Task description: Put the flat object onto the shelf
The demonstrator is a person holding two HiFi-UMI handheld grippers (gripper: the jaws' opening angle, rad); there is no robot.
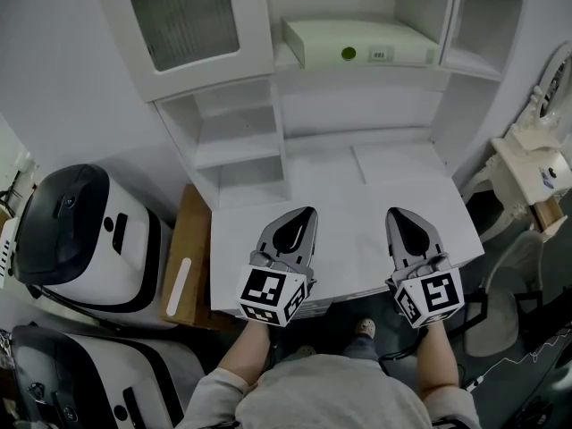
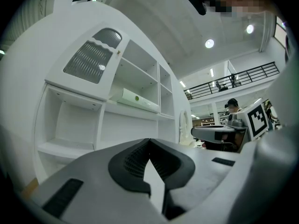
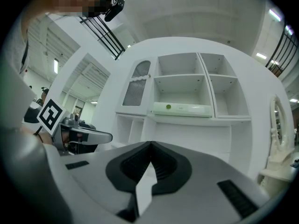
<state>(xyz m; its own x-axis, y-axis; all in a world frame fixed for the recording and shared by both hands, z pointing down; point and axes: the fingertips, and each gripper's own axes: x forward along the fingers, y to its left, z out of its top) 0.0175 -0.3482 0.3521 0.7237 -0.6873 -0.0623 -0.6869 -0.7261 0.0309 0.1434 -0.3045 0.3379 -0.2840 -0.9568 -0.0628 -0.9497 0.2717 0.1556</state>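
Head view, left edge: two black-and-white machines [image 1: 76, 239] stand on the floor, with a cardboard box [image 1: 185, 248] between them and the bench [image 1: 393, 195].
Left hand-held gripper [image 1: 302, 214]: clenched, jaw tips meeting with nothing between them, level over the bench's near part and pointing at the shelves.
Flat object [image 1: 357, 41]: a white slab with a green dot lies flat on the shelf [image 1: 366, 74] in the middle bay, well apart from both grippers.
Right hand-held gripper [image 1: 399, 215]: clenched and empty, beside the left one over the bench.
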